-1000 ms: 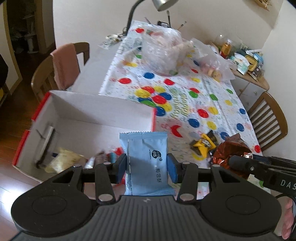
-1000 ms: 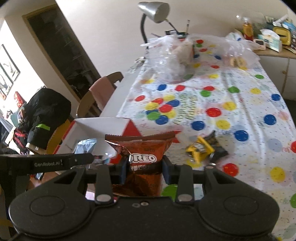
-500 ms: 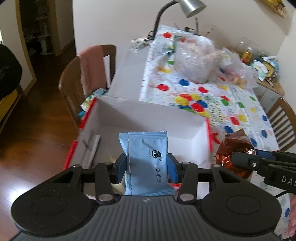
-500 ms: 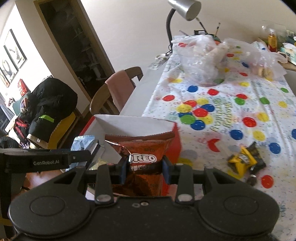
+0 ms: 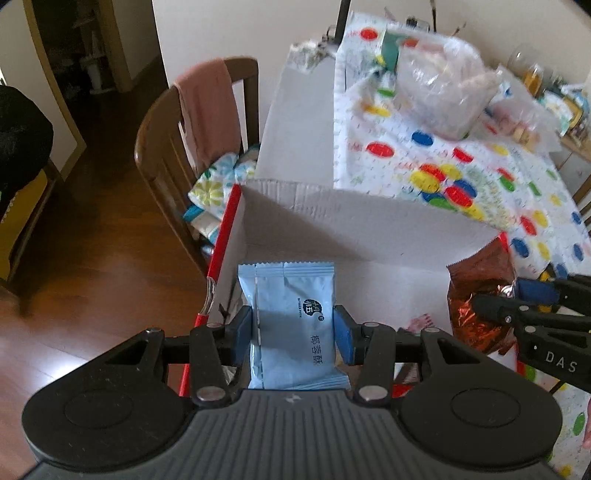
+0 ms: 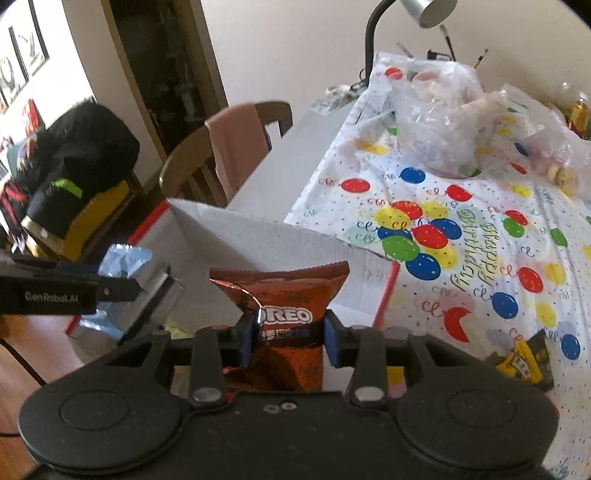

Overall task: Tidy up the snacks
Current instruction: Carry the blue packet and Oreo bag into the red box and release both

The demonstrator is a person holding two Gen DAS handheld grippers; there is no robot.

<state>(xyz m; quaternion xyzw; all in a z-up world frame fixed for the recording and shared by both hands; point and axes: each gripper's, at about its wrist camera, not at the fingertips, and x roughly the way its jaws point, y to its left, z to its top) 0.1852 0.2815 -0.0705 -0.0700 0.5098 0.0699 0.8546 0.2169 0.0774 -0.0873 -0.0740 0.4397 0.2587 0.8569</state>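
My left gripper [image 5: 293, 332] is shut on a light blue snack packet [image 5: 291, 314] and holds it over the left part of the white cardboard box with red edges [image 5: 369, 221]. My right gripper [image 6: 290, 338] is shut on a brown Oreo packet [image 6: 284, 291] and holds it above the same box [image 6: 266, 229], near its right wall. In the left wrist view the Oreo packet [image 5: 480, 291] shows at the right. In the right wrist view the blue packet [image 6: 125, 258] shows at the left. Some snacks lie in the box bottom, mostly hidden.
A yellow and black snack packet [image 6: 524, 363] lies on the balloon-print tablecloth [image 6: 480, 229] right of the box. Clear plastic bags [image 6: 439, 110] and a desk lamp [image 6: 424, 11] stand at the far end. A wooden chair with a pink cloth [image 5: 199, 110] stands left of the table.
Both grippers have moved left with their packets, from above the tablecloth to over the open box. The left one now hangs near the box's left wall.
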